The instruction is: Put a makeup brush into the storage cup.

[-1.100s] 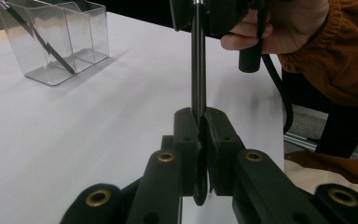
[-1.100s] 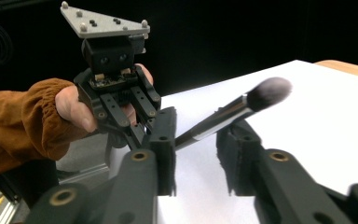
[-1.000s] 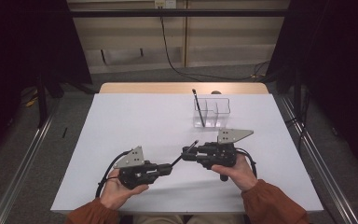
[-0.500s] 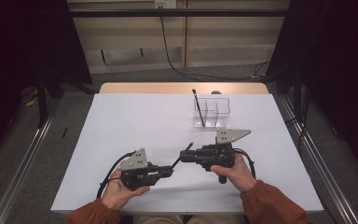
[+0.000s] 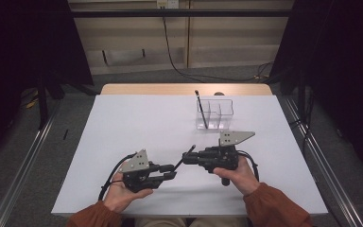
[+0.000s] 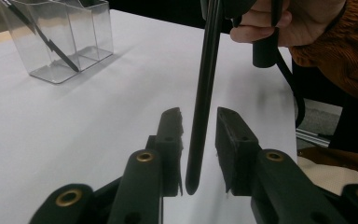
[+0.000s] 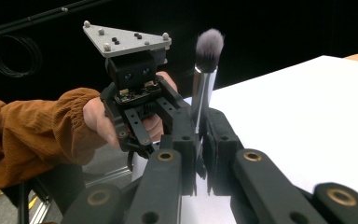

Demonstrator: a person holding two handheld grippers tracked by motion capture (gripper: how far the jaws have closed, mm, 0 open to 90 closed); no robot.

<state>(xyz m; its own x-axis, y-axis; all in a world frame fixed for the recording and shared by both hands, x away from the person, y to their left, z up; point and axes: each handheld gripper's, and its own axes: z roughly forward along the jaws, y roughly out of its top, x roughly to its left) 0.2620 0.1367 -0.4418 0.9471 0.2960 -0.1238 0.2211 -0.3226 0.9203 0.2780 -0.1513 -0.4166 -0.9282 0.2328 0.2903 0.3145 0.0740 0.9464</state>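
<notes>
Near the front edge of the surface, left of middle: left gripper, cradled level in an upturned left hand, jaws just opened and now apart, pads clear of the brush handle between them. Just right of it: right gripper, nose to nose with the left, level, palm of the right hand under its body, jaws clamped on the brush close below the silver ferrule, bristles up. For a clean handover, hold the right grip firm, draw the left straight back along the handle without brushing it, and only then swing the brush away. Toward the far edge, right of middle: clear organizer with a dark stick leaning in its left compartment, probably where the brush belongs.
</notes>
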